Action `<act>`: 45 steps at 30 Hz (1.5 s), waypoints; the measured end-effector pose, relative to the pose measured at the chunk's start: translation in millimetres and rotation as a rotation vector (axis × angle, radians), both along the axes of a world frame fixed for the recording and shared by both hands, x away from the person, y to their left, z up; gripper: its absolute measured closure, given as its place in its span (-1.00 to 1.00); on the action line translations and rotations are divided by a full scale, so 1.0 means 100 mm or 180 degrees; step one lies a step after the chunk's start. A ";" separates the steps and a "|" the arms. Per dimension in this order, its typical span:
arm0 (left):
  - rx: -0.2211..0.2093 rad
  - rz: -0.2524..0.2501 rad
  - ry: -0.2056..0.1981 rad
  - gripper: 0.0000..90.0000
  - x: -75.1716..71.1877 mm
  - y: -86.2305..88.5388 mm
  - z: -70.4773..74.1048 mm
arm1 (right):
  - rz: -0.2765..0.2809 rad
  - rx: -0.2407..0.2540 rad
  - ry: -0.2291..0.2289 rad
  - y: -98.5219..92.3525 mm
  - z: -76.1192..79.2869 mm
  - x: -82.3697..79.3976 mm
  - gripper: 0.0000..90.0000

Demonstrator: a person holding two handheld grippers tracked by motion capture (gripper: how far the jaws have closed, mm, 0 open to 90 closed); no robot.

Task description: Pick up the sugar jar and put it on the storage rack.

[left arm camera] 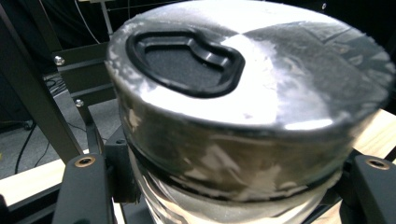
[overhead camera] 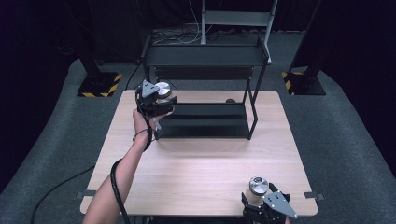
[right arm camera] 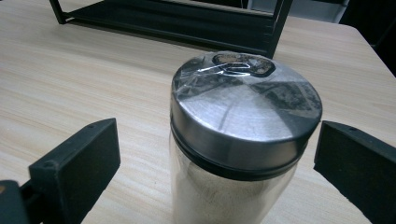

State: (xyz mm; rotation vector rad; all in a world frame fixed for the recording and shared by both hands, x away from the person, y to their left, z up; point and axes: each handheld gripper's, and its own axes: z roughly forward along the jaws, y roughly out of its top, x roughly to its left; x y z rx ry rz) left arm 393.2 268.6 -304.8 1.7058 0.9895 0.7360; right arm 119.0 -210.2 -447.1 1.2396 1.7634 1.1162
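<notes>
Table (overhead camera: 201,172) of pale wood takes up the middle of the high view, running from the centre down to the bottom edge. Just above centre a black two-tier metal rack (overhead camera: 205,88) stands on its far half, the lower shelf resting on the wood and the upper shelf raised on thin posts. At the rack's left end, in the upper left of centre, the left gripper (overhead camera: 156,105) is clenched on a spice jar with a silver lid (overhead camera: 163,89), holding it off the table beside the lower shelf; in the left gripper view the lid fills the frame, with the black jaws pressed against the glass just under it. At the bottom right of the high view the right gripper (overhead camera: 261,205) stands released around a second silver-lidded jar (overhead camera: 258,185), which sits upright on the wood near the front edge; in the right gripper view both pads stand clear of its sides.
</notes>
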 end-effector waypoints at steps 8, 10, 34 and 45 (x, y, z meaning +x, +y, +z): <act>0.0009 -0.0012 -0.0002 -0.33 0.03 0.00 0.04 | -0.0003 -0.0012 0.0005 0.01 0.00 0.00 -1.00; -0.0002 -0.0010 -0.0004 -0.33 0.04 0.01 0.06 | -0.0003 -0.0013 0.0008 0.01 0.00 0.01 -1.00; 0.0041 -0.0035 -0.0056 -0.33 0.08 0.01 0.25 | -0.0022 -0.0007 0.0014 0.00 0.01 0.00 -1.00; 0.0042 -0.0049 -0.0066 -0.33 0.09 0.02 0.34 | -0.0012 -0.0004 0.0015 0.00 0.00 0.01 -1.00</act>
